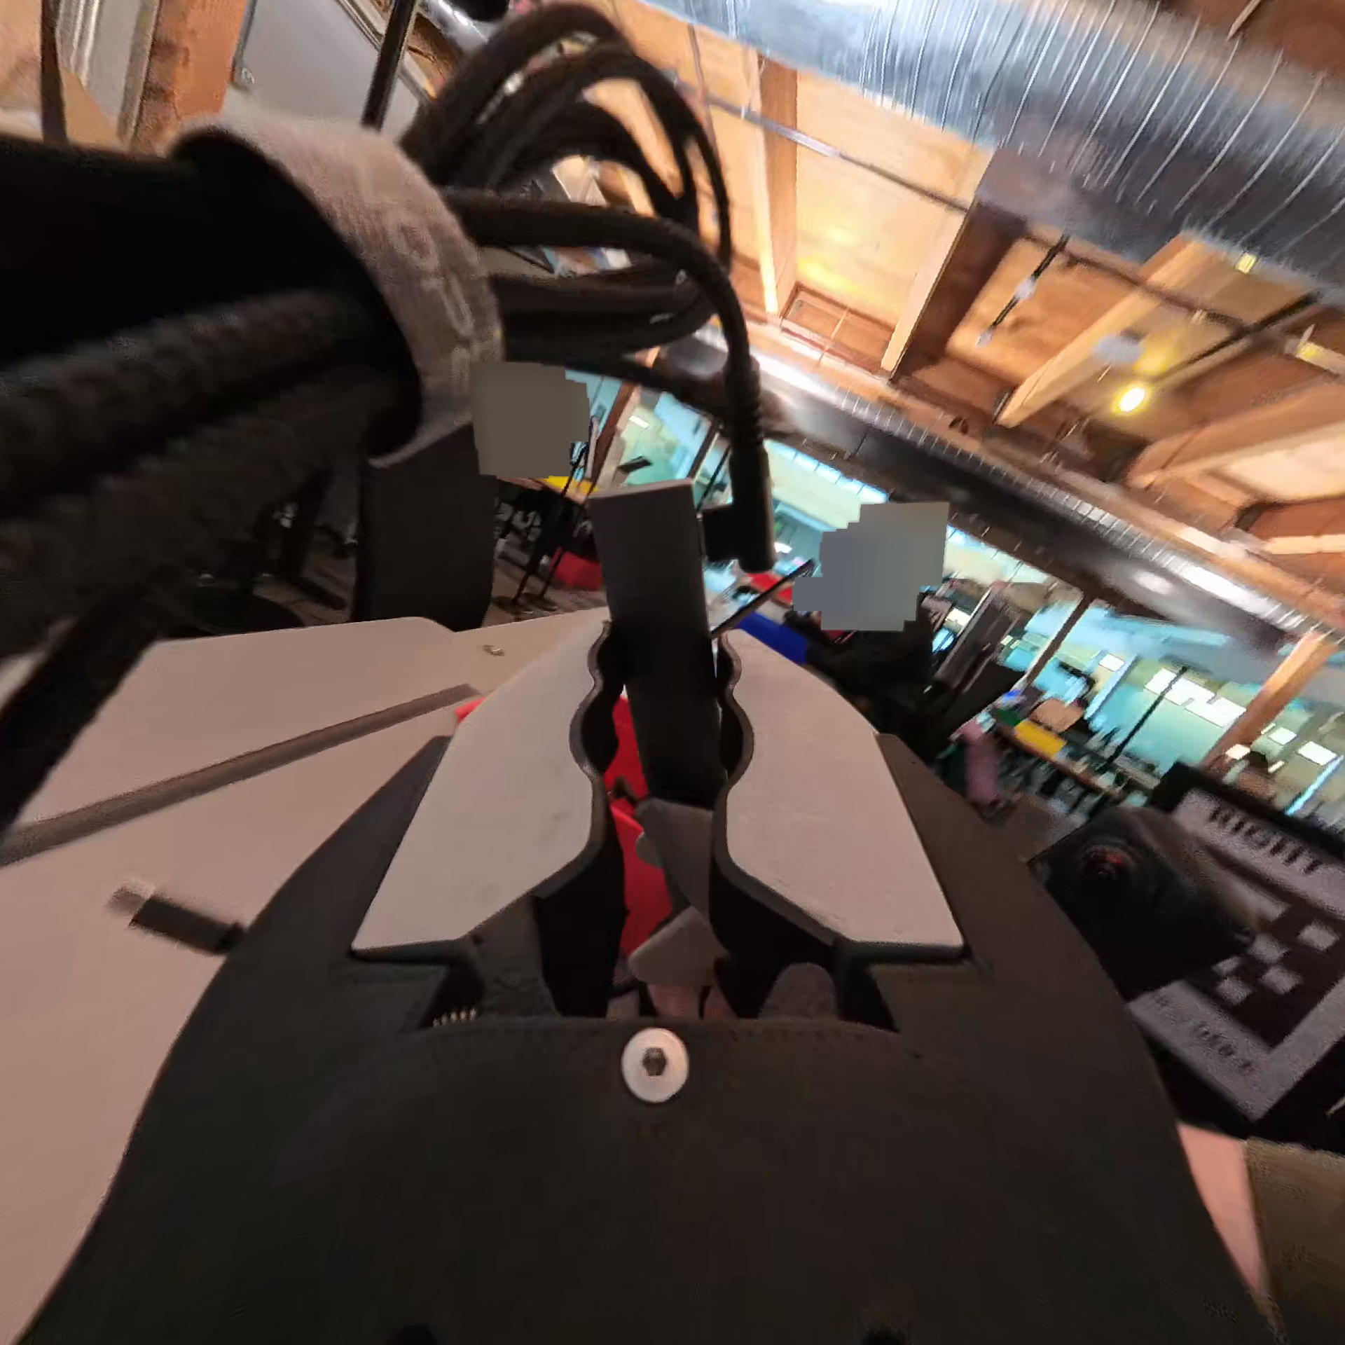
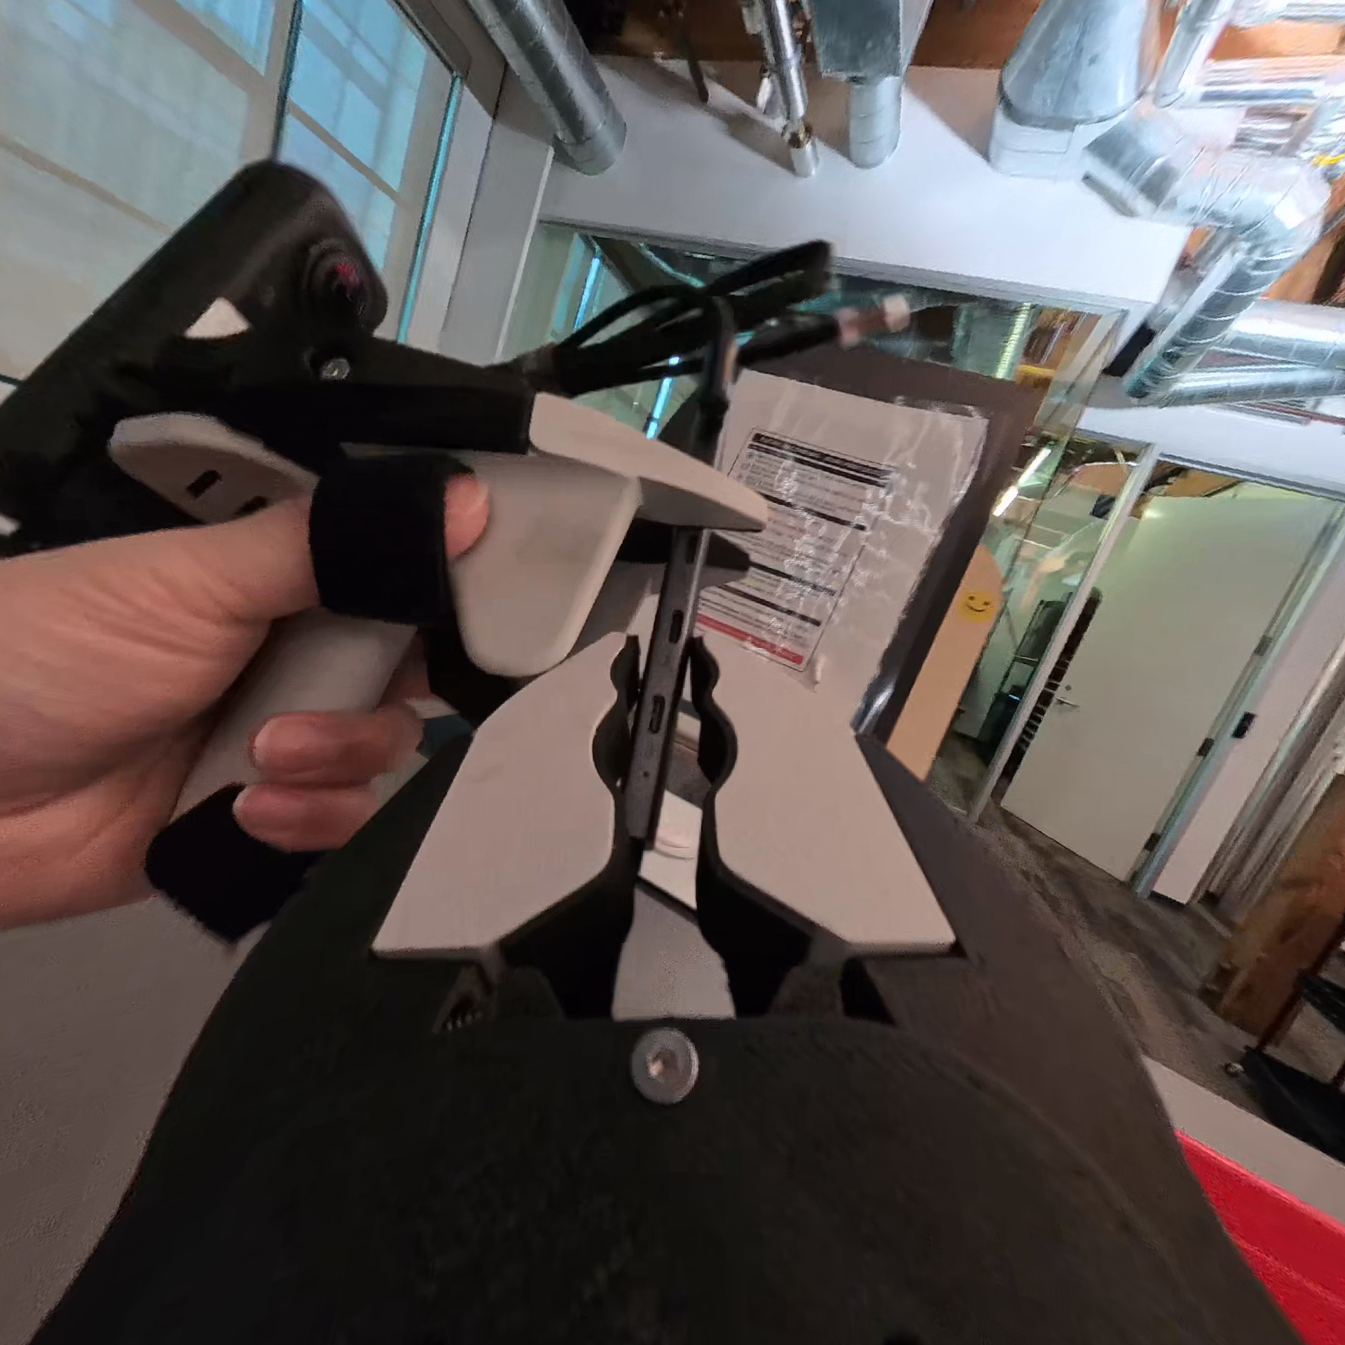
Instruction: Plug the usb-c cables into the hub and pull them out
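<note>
Your right claw (image 2: 661, 655) is clenched on the hub (image 2: 659, 709), a thin dark slab held edge-on so its side ports face the camera. Just past the hub, your left claw (image 2: 699, 509) pinches its far end from the side, your hand (image 2: 145, 655) wrapped round the grip. In the left wrist view that left claw (image 1: 659, 648) is clamped on the same hub (image 1: 651, 582), which stands upright between the fingers. Above the hub loops a bundle of black cables (image 1: 582, 240) (strapped with a grey band (image 1: 407, 247)), one plug (image 1: 750, 509) hanging beside the hub's top, whether seated I cannot tell.
</note>
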Tool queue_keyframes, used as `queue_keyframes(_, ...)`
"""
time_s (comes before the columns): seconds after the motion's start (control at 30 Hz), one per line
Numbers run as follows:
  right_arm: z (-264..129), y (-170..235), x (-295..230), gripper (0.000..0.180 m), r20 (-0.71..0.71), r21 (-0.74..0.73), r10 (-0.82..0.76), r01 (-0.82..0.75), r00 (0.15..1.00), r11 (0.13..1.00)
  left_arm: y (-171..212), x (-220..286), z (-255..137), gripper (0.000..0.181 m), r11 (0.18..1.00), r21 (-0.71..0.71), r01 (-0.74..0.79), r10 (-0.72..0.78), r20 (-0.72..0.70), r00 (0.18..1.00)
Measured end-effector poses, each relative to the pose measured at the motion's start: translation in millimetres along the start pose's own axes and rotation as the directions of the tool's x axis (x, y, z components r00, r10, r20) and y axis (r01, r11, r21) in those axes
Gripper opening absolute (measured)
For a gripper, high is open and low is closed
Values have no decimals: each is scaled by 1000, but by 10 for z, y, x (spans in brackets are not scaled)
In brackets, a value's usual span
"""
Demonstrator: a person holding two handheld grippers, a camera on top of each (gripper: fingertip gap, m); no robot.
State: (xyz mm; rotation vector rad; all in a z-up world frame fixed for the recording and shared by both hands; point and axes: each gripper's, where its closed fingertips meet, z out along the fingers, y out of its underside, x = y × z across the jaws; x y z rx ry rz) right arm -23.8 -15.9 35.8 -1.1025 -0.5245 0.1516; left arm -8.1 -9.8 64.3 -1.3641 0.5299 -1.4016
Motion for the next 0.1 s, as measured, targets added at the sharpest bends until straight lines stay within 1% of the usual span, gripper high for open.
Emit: queue_keyframes(0.1,32,48,-122,19,135,-6,11,-11,991,1000,-10,-53,-72,24,987,-121,-106,107,1,994)
